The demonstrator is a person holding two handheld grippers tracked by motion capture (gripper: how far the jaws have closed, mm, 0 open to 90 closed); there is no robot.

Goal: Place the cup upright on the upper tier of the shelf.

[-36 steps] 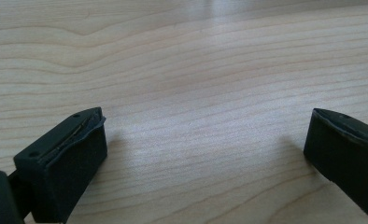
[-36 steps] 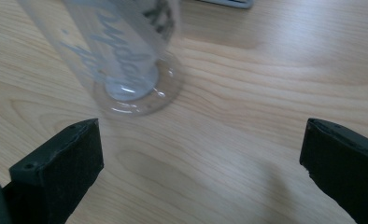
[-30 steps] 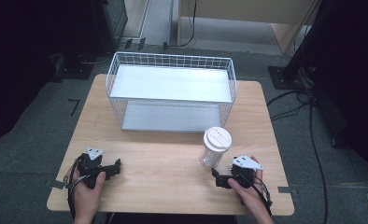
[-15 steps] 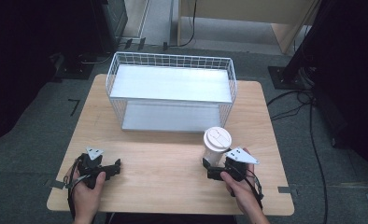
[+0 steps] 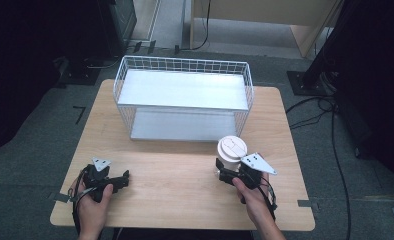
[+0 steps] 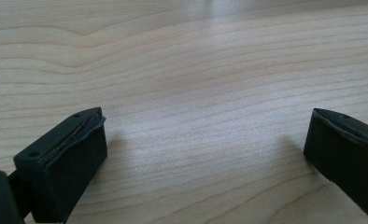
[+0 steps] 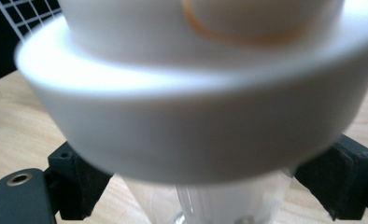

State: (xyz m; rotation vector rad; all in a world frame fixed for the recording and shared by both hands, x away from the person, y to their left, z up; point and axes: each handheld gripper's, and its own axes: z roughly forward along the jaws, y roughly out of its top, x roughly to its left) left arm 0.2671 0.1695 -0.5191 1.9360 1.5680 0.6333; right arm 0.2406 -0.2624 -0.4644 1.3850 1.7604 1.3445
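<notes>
A clear plastic cup with a white lid (image 5: 231, 148) stands upright on the wooden table (image 5: 175, 200), right of centre. My right gripper (image 5: 223, 170) sits at the cup's near side with its jaws on either side of the clear body. In the right gripper view the lid (image 7: 196, 121) looms close, and both pads (image 7: 77, 184) stand off from the cup wall, so the gripper (image 7: 205, 186) is open. My left gripper (image 5: 121, 181) lies low at the table's front left. It is open (image 6: 205, 154) with bare wood between its fingers (image 6: 65, 163).
A white wire basket (image 5: 185, 65) with a pale floor stands at the back middle of the table, just behind the cup. Cables run over the grey floor at the right.
My right gripper has slid left and forward from the table's right edge, and its jaws now bracket the cup. The left gripper has stayed put.
</notes>
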